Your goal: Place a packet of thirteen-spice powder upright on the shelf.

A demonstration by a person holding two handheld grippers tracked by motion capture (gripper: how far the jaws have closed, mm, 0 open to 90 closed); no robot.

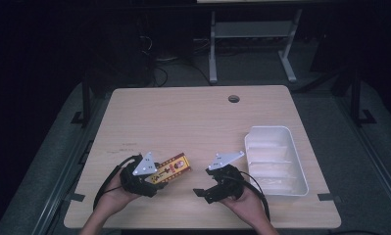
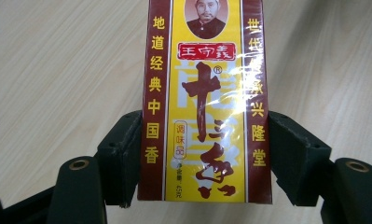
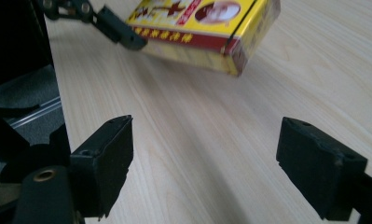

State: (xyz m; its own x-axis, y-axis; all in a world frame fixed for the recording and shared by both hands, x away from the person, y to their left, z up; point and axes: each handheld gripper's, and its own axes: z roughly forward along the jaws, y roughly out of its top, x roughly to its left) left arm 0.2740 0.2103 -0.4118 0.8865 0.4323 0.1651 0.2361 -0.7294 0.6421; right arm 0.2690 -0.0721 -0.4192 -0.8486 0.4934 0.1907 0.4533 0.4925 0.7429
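Note:
A yellow and dark-red box (image 1: pixel 172 168) with Chinese print and a portrait sits between the jaws of my left gripper (image 1: pixel 156 182) at the table's front left. In the left gripper view both black pads press the long sides of the box (image 2: pixel 204 107), so my left gripper (image 2: pixel 207 144) is shut on it. The right gripper view has the box (image 3: pixel 207 23) tilted and a little above the wood, its far end free. My right gripper (image 1: pixel 205 185) rests to the right of the box, pointing toward it. Its jaws stand wide apart, and my right gripper (image 3: pixel 207 158) has only bare tabletop between them.
A white plastic tray (image 1: pixel 267 129) with ribbed compartments stands at the right of the wooden table, close to my right hand. A round cable hole (image 1: pixel 233 99) lies near the far edge. Dark floor and a metal frame lie beyond the table.

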